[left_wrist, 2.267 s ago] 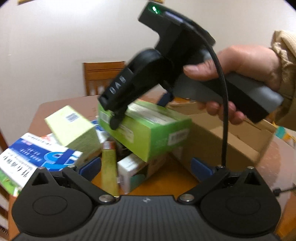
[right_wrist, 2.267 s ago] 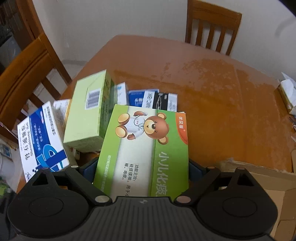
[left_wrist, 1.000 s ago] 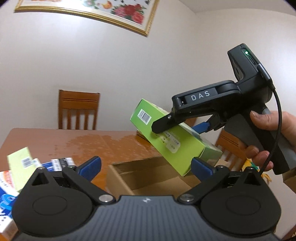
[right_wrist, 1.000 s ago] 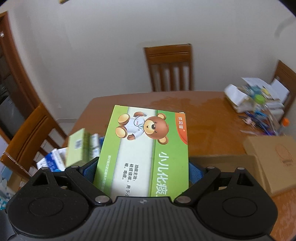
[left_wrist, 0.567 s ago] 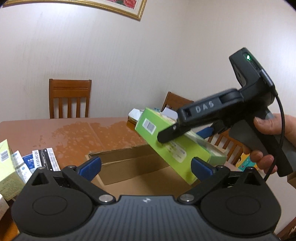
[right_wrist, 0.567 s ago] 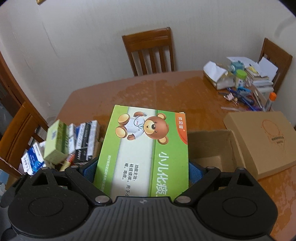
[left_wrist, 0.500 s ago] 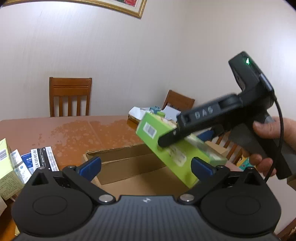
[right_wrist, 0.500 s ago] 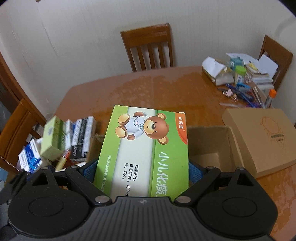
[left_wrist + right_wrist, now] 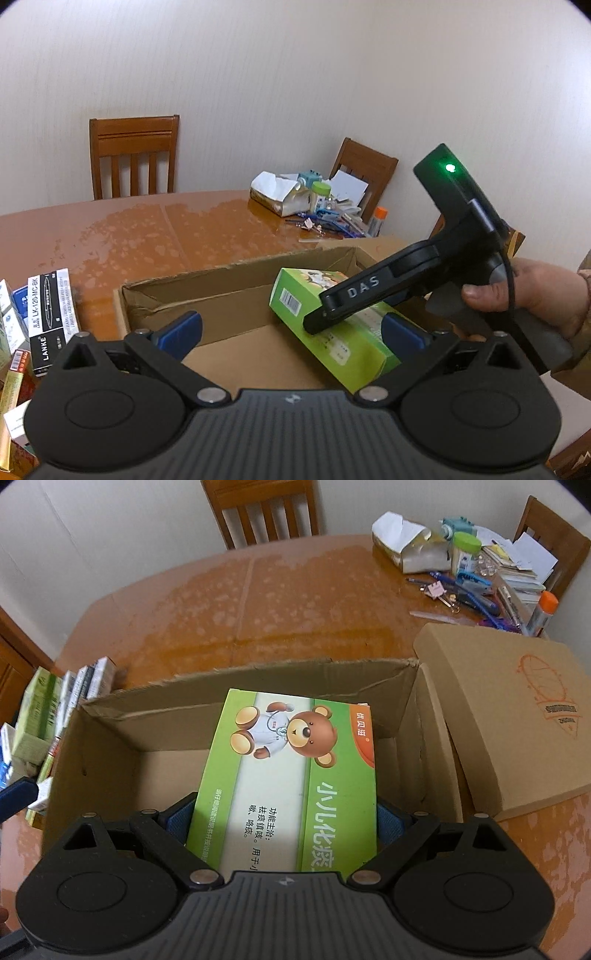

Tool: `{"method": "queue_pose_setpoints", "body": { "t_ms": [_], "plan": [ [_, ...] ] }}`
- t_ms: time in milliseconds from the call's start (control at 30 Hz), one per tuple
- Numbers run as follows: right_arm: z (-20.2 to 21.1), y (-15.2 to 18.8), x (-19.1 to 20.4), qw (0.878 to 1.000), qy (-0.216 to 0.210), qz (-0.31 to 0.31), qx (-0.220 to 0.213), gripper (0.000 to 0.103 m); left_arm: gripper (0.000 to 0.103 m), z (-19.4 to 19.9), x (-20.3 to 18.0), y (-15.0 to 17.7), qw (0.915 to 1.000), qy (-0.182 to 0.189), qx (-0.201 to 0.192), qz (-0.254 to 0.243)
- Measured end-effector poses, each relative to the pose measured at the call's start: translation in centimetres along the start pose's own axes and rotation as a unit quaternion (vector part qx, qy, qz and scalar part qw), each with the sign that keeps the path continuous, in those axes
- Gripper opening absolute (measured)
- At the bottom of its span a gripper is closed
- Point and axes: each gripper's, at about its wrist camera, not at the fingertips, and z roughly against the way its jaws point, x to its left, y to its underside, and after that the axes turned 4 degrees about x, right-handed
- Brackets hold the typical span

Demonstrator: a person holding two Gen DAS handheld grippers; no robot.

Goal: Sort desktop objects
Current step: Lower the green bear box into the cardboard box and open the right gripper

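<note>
Gripping the green medicine box [image 9: 291, 779] by its two long side edges, the right gripper [image 9: 286, 821] holds it tilted inside the open cardboard box [image 9: 258, 686], front end low over the floor of the carton; whether it touches down cannot be told. The blue pads [image 9: 386, 821] press flat on the narrow sides near the rear end, a sound place to hold. The carton looks light and stiff, though thin card (likely part hollow) would dent under a hard squeeze, and its glossy print may slip. The left gripper [image 9: 291, 332] hangs empty above the near rim, jaws spread wide. Other small boxes [image 9: 48, 314] wait in a heap on the wooden table [image 9: 184, 229], just beside the carton's left wall.
</note>
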Motion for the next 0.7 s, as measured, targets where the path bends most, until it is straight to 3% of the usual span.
{"method": "queue_pose_setpoints", "body": {
  "t_ms": [200, 400, 700],
  "plan": [
    [-0.8, -0.5, 0.9, 0.999, 0.023, 0.024, 0.003, 0.096, 0.103, -0.3, -0.8, 0.3, 0.9993, -0.014, 0.017, -0.029],
    [-1.4, -1.2, 1.7, 0.999, 0.031, 0.024, 0.009, 0.096, 0.103, -0.7, -0.1, 0.2, 0.9996, -0.011, 0.025, -0.012],
    [-3.5, -0.8, 2.8, 0.995, 0.086, 0.048, 0.025, 0.096, 0.103, -0.1, -0.6, 0.8, 0.9991, 0.001, 0.024, -0.036]
  ]
}}
